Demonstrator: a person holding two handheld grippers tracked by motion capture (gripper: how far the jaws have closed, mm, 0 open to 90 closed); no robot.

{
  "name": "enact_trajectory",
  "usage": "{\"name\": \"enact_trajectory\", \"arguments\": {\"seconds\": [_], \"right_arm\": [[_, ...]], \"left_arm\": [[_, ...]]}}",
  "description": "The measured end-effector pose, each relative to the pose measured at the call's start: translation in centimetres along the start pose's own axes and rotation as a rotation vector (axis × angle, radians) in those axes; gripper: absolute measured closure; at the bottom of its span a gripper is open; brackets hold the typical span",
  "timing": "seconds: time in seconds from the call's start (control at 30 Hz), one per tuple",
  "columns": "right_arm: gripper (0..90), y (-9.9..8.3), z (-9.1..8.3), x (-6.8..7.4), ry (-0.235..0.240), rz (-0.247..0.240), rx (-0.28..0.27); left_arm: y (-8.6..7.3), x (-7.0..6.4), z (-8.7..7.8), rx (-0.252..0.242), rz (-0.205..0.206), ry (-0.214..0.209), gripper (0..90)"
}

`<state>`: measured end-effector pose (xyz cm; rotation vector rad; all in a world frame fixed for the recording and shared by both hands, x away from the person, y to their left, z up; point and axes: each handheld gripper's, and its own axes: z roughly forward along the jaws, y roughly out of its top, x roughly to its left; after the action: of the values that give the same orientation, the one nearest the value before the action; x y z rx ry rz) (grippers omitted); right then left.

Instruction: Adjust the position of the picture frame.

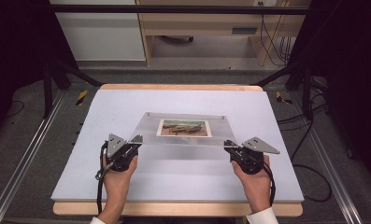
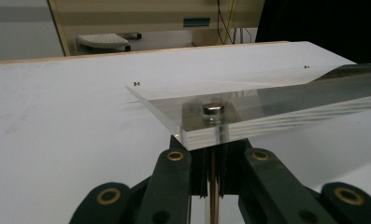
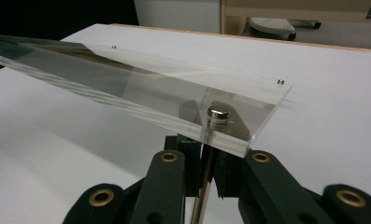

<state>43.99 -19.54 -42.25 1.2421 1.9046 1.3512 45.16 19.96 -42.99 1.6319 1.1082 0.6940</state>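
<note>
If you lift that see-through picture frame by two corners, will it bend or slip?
The clear frame looks thick and stiff; its edge stays straight between the left gripper and right gripper, so it probably won't sag. Its surface looks glossy, so it might slip. The metal stud at each gripped corner may help.

clear acrylic frame point(image 1: 185, 128) | holds boat photo point(image 1: 184, 128) | near edge raised, apparently tilted | mid-table

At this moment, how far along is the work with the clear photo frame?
Done: both grippers have gripped the acrylic frame, the left gripper and right gripper each clamping a near corner. In hand: its near edge is raised while the far edge looks close to the table. Left: carrying or setting it down.
</note>
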Motion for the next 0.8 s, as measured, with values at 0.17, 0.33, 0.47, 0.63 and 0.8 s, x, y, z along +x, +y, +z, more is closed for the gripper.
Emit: {"name": "enact_trajectory", "arguments": {"seconds": [0.17,0.33,0.47,0.63,0.8], "right_arm": [[82.8,-0.1,0.0,-0.2,0.003,0.004,-0.001],[82.8,-0.2,0.2,-0.4,-0.003,0.001,0.007],[82.7,-0.4,0.3,-0.4,0.000,0.002,0.013],[82.7,-0.5,0.5,-0.5,-0.002,0.003,0.015],[82.5,-0.6,0.6,-0.4,-0.002,-0.004,0.014]], "left_arm": [[-0.1,-0.1,0.1,-0.007,0.006,0.004,83.6],[-0.6,-0.2,0.5,-0.002,0.001,0.002,83.5],[-0.9,-0.1,0.6,-0.006,0.000,0.009,83.5],[-1.0,-0.1,0.7,-0.006,0.002,0.008,83.5],[-1.0,0.0,0.7,-0.011,0.004,0.015,83.5]]}}
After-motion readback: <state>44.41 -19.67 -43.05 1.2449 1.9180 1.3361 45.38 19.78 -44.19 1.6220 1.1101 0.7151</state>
